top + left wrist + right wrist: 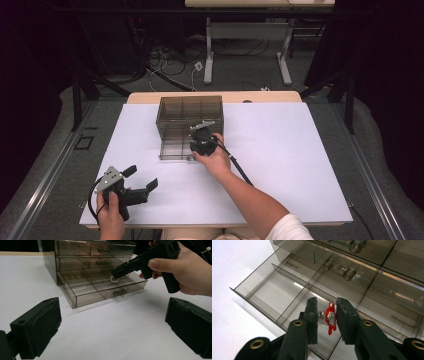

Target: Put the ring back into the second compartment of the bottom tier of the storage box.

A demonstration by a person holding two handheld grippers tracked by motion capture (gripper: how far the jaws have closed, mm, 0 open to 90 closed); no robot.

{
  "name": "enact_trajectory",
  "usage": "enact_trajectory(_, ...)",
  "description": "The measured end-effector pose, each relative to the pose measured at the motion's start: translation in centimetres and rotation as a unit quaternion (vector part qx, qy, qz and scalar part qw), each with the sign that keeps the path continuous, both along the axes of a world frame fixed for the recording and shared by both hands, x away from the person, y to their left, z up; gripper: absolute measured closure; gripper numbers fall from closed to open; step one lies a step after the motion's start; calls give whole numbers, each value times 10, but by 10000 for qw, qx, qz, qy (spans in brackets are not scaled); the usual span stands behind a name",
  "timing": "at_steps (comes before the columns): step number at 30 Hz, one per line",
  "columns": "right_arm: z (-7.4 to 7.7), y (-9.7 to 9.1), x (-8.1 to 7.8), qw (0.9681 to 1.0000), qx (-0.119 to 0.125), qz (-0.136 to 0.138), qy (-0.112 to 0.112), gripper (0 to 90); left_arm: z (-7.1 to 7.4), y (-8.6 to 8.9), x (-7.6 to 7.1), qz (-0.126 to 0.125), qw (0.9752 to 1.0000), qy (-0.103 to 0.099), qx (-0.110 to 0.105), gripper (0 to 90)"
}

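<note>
From above, a smoky clear drawer cabinet (189, 120) stands on the white table (280, 165); the right gripper (200, 145) reaches into its pulled-out bottom drawer (175, 150), while the left gripper (141, 180) rests near the table's front edge, well apart from the cabinet, jaws spread. The left gripper view shows the right hand (185, 272) over that drawer. In the right gripper view, the jaws stand slightly apart around a small red-and-white charm (330, 318) above a front compartment; whether they press it cannot be told.

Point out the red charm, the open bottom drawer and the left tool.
red charm (330, 317), right gripper view, on its red-and-white body
bottom drawer (93, 298), left gripper view, on its front wall
left tool (141, 183), high view, between its open tips
</note>
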State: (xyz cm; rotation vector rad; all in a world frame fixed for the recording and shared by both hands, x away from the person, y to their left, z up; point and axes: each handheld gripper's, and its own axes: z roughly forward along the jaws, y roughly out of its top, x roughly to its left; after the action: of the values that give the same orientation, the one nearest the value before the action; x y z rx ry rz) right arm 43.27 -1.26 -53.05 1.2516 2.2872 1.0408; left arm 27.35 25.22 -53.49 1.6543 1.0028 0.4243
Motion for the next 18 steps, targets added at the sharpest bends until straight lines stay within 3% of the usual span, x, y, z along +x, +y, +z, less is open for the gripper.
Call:
enact_trajectory(1,1,0,-1,9999,-122,9,118,712,0,0,0,0,10000,0,0,5)
enact_trajectory(3,-1,1,0,10000,12,9,4,708,0,0,0,-5,10000,0,7,5)
enact_trajectory(8,2,0,-1,9999,-56,47,101,654,0,0,0,-7,10000,4,2,5)
enact_trajectory(9,2,0,-1,10000,-36,3,-5,620,0,0,0,-5,10000,7,3,5)
enact_trajectory(18,4,-6,-4,9999,111,-58,-89,535,0,0,0,-10,10000,1,10,5)
